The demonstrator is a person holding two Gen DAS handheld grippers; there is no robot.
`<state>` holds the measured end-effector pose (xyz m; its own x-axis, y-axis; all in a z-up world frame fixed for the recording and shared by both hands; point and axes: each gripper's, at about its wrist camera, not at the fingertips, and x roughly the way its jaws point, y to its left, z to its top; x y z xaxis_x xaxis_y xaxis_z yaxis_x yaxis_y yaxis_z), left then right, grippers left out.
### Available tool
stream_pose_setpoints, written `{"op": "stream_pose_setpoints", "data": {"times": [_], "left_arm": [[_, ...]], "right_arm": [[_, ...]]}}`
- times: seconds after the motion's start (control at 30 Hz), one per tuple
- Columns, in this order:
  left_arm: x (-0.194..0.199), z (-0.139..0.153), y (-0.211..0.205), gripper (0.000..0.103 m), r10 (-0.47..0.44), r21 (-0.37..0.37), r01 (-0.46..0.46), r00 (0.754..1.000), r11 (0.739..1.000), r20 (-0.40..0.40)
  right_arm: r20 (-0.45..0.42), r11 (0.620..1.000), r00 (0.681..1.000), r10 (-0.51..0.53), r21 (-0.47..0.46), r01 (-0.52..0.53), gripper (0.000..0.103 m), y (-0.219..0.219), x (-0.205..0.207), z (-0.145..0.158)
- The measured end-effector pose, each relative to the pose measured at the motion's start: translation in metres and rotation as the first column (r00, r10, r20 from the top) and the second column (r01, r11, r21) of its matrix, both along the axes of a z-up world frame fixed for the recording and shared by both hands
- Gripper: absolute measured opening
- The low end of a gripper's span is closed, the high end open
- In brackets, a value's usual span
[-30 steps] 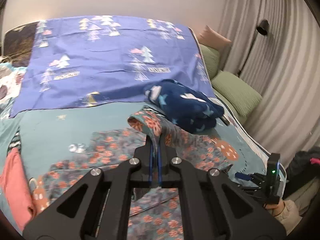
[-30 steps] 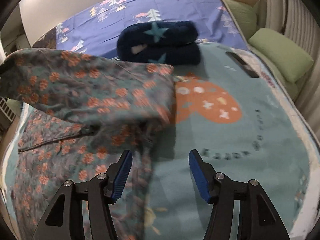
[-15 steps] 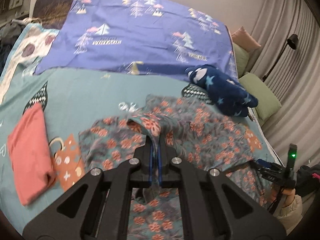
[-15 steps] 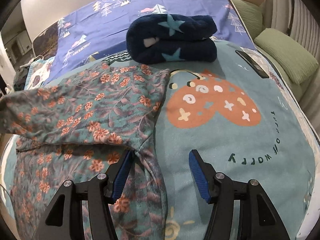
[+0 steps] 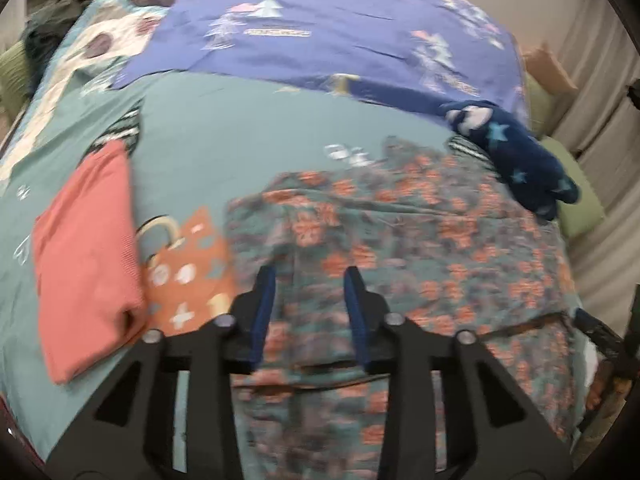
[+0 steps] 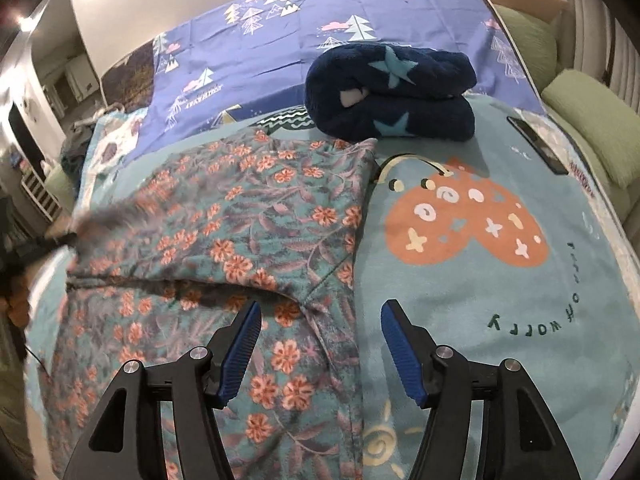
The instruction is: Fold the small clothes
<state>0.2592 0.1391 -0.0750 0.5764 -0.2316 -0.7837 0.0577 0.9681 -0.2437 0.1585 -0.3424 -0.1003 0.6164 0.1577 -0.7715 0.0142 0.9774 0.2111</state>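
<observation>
The teal bedspread (image 6: 520, 320), printed with an orange heart and dark lettering, covers the near part of the bed and carries everything else noted here. Beyond it lies a purple sheet (image 6: 320, 20) with a tree print, flat across the far part of the bed. The floral garment (image 6: 256, 216), teal with orange flowers, rests on the bedspread left of the heart print; an upper layer lies folded over a lower one, with the folded edge running crosswise just ahead of the right gripper. In the left wrist view the same garment (image 5: 400, 240) lies spread in front of and beneath the left gripper, though this view is motion-blurred and fine detail cannot be read. A folded navy blanket with star marks (image 6: 392, 92) sits at the far end of the garment, its near edge meeting the garment's far corner. A folded salmon-pink cloth (image 5: 84, 252) lies on the bedspread well to the left of the garment. Green cushions (image 6: 592, 120) stand along the right side of the bed. The left gripper (image 5: 308, 316) has its blue-padded fingers parted over the floral fabric, gripping nothing. The right gripper (image 6: 320, 352) likewise stands spread wide and empty, straddling the garment's right edge.
</observation>
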Motion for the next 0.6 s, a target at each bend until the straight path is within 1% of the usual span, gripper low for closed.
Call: {"op": "stream_pose_setpoints", "data": {"times": [0.07,0.13,0.2,0.23,0.3,0.43,0.47,0.57,0.6], "left_arm": [[0.0,-0.004,0.01,0.038,0.027,-0.002,-0.027,1.0,1.0,-0.01],[0.0,-0.006,0.02,0.041,0.056,0.0,-0.056,0.998,0.998,-0.014],[0.001,-0.007,0.024,0.051,0.067,0.003,-0.067,0.998,0.998,-0.016],[0.002,-0.009,0.026,0.053,0.068,0.003,-0.068,0.997,0.998,-0.02],[0.006,-0.013,0.026,0.058,0.061,-0.004,-0.062,0.998,0.998,-0.028],[0.023,-0.022,0.021,0.064,0.046,-0.025,-0.047,0.998,0.999,-0.05],[0.026,-0.024,0.02,0.065,0.044,-0.033,-0.045,0.998,0.998,-0.053],[0.035,-0.031,0.011,0.065,0.016,-0.087,-0.021,0.998,0.996,-0.065],[0.037,-0.034,0.005,0.065,0.0,-0.075,-0.005,0.998,0.997,-0.066]], "right_arm": [[-0.002,0.999,1.0,-0.011,0.043,0.011,0.065,-0.006,0.004,0.0],[-0.011,0.998,0.999,-0.033,0.057,0.034,0.065,-0.012,0.011,0.0],[-0.02,0.997,0.999,-0.047,0.064,0.048,0.066,-0.016,0.017,-0.002],[-0.03,0.995,0.998,-0.055,0.08,0.057,0.066,-0.02,0.024,-0.004],[-0.041,0.991,0.997,-0.063,0.113,0.068,0.066,-0.025,0.034,-0.007],[-0.055,0.98,0.996,-0.076,0.179,0.085,0.066,-0.036,0.064,-0.012],[-0.059,0.979,0.996,-0.071,0.187,0.081,0.066,-0.038,0.073,-0.013],[-0.067,0.977,0.995,-0.071,0.198,0.083,0.066,-0.04,0.095,-0.018],[-0.066,0.974,0.995,-0.068,0.211,0.081,0.066,-0.04,0.101,-0.02]]}}
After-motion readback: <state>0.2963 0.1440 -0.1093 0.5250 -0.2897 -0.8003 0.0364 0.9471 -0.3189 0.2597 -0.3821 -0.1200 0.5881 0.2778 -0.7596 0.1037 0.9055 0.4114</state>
